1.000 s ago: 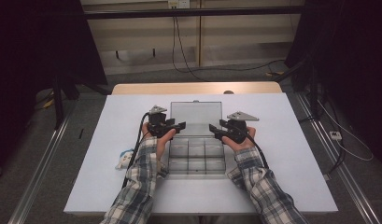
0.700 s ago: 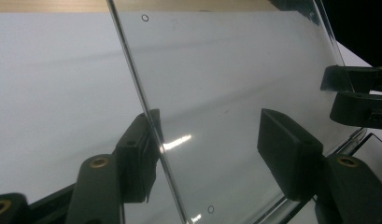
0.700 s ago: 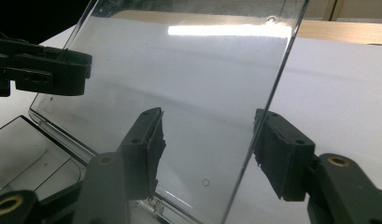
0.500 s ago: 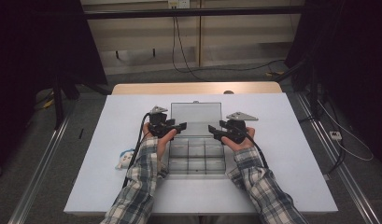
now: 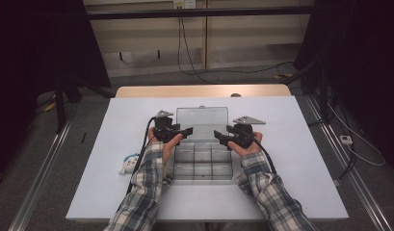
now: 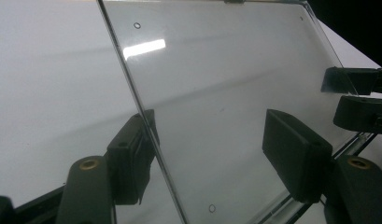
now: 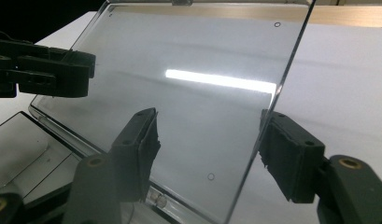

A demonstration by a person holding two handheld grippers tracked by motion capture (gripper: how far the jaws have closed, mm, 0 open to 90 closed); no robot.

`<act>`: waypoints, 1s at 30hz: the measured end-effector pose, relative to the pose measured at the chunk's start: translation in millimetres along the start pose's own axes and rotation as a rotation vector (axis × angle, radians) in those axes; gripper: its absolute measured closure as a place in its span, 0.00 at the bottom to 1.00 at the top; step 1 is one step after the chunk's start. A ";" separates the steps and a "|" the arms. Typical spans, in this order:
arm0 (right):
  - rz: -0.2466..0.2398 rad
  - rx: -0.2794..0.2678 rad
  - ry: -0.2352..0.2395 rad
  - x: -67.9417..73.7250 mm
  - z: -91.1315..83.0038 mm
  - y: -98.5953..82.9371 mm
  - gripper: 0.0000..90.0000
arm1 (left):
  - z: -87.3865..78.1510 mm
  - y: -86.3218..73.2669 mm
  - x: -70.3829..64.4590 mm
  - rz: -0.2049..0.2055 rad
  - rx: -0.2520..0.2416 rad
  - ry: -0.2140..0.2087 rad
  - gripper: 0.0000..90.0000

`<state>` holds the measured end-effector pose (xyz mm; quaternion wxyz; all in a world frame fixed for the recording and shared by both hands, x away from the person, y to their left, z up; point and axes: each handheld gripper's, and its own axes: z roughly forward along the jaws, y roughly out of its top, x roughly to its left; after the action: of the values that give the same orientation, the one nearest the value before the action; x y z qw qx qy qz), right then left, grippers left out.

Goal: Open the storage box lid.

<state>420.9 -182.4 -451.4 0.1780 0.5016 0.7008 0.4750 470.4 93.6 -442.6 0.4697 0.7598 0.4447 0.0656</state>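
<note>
High view: a clear compartment box [image 5: 203, 161] sits mid-worktop [image 5: 300, 159], its lid [image 5: 203, 120] raised at the far side, with the left claw [image 5: 181, 133] and right claw [image 5: 222, 136] at the lid's two side edges.

Left gripper view: the open jaws straddle the lid's edge [image 6: 146, 126] without pinching it.

Right gripper view: the jaws gape likewise around the opposite edge [image 7: 268, 116]. The lid appears opened or nearly so; the compartments look empty, so any filling remains.
</note>
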 end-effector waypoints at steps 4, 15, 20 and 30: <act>0.010 0.006 0.003 -0.2 0.5 -0.4 0.41 | 0.8 -0.6 0.0 -0.004 0.004 0.003 0.38; 0.045 0.040 0.006 -2.2 8.6 3.2 0.34 | 4.9 -2.6 2.5 -0.030 0.020 -0.004 0.34; 0.067 0.051 0.001 -2.3 15.4 5.4 0.29 | 7.1 -3.5 4.5 -0.037 0.027 -0.006 0.32; 0.129 0.070 0.004 -5.6 22.9 2.4 0.23 | 12.6 -3.7 7.7 -0.057 0.045 0.013 0.26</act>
<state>441.2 -176.0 -461.8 0.1281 0.5507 0.6834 0.4619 479.2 91.6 -454.8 0.4515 0.7567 0.4705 0.0472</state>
